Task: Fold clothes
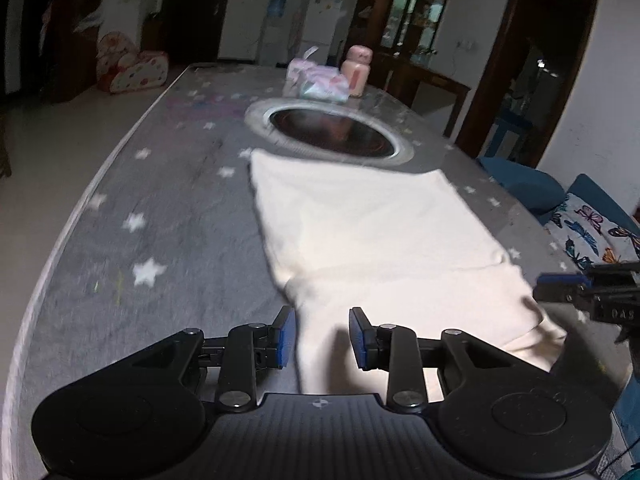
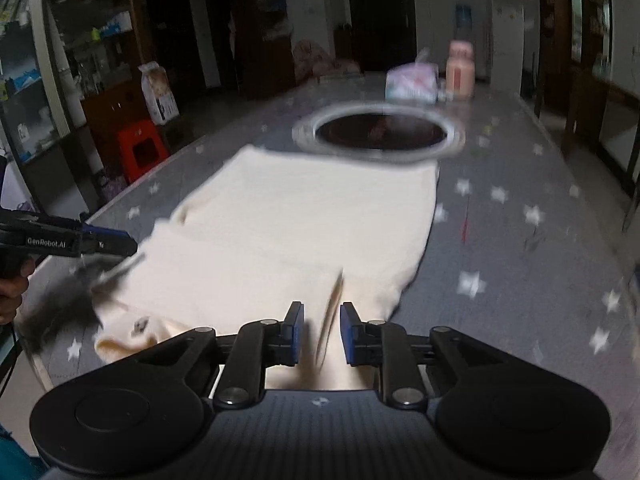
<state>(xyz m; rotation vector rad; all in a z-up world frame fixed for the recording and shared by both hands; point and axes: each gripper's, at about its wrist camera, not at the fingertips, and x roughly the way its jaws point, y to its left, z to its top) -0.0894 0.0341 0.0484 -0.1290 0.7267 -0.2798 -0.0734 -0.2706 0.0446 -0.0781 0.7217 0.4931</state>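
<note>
Where blurred, garment [image 2: 296, 216] edge between tool [image 2: 320, 332] pads

Dim room, motion-blurred throughout; the cream garment [image 1: 372, 240] glares brightest on the worktop [image 1: 160, 208], fisheye bending edges, corners black.

Black gripper [image 1: 322, 338], blue finger pads [image 1: 287, 336]
</note>
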